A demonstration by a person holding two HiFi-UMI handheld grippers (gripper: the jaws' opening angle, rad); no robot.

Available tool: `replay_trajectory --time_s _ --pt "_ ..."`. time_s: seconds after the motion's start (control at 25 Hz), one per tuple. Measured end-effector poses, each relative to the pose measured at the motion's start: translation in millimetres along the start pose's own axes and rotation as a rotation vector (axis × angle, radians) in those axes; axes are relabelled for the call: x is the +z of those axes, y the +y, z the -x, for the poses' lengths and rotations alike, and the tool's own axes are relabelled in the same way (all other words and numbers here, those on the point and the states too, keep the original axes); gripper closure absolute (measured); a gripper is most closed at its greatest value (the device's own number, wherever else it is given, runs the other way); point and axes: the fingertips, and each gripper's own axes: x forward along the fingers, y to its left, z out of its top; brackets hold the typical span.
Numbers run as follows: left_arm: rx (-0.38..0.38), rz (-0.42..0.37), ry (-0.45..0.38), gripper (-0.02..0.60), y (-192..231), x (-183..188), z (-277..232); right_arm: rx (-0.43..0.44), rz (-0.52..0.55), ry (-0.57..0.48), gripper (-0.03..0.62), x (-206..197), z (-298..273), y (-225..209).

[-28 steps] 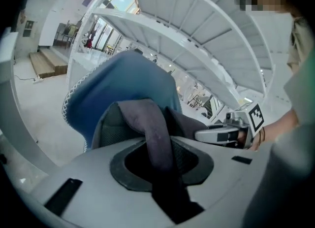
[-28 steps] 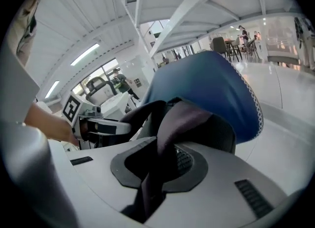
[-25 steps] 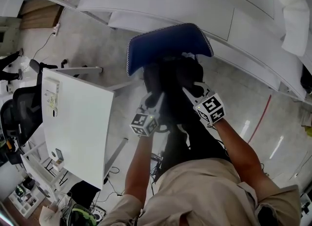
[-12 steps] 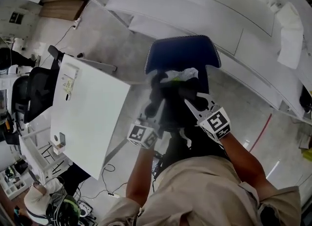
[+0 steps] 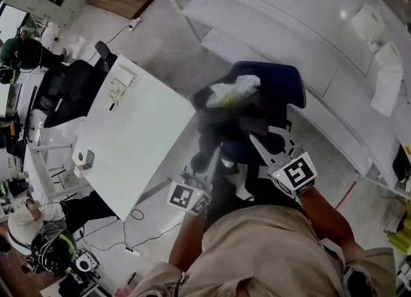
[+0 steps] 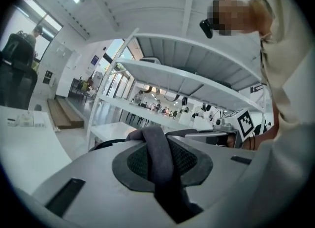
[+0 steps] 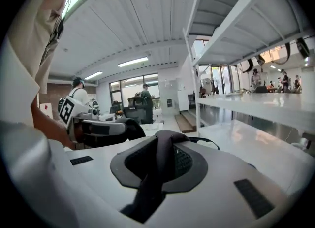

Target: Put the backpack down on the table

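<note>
White square tabletop (image 5: 135, 132): landmark. Black fabric backpack (image 5: 231, 129): held aloft just right of tabletop, not resting on it. Left gripper (image 5: 213, 161), nearer tabletop: fingers clenched on dark grey strap (image 6: 158, 163). Right gripper (image 5: 258, 142), farther from tabletop: fingers clenched on second dark strap (image 7: 156, 165).

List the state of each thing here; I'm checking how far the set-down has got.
Backpack: hanging in the air, off the table.
Left tongs: shut on one strap.
Right tongs: shut on the other strap.
Table: upright, no backpack on it.
</note>
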Motion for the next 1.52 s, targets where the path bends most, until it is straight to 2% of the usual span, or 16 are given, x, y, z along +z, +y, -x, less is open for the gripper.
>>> replay_trajectory --time_s 0.2,0.4,0.56,0.72,0.88,1.08,1.52 --pt "-0.035 -0.062 -0.140 0.503 -6.5 79.8 4.9 -0.029 0.146 -0.125 0.528 90.2 -7.8 -10.7" --pt "-0.053 -0.115 -0.258 0.502 -12.4 149.1 35.4 -0.021 0.245 -0.219 0.528 168.8 -8.7 13.8" --pt "-0.053 -0.175 -0.325 0.503 -13.3 191.0 71.3 0.006 0.256 -0.267 0.528 212.8 -11.9 45.1" --pt "-0.041 -0.232 -0.384 0.503 -17.1 225.6 107.3 0.054 0.294 -0.315 0.528 239.8 -16.5 78.2" --pt "0.038 -0.284 -0.390 0.503 -3.5 239.9 147.9 0.119 0.309 -0.340 0.528 258.4 -31.7 117.0" --pt "0.155 -0.315 -0.432 0.503 36.4 260.0 208.7 0.238 0.341 -0.363 0.528 282.4 -76.7 177.1" --pt "0.362 -0.371 -0.510 0.503 108.8 293.7 336.6 0.458 0.368 -0.387 0.528 316.4 -171.0 303.8"
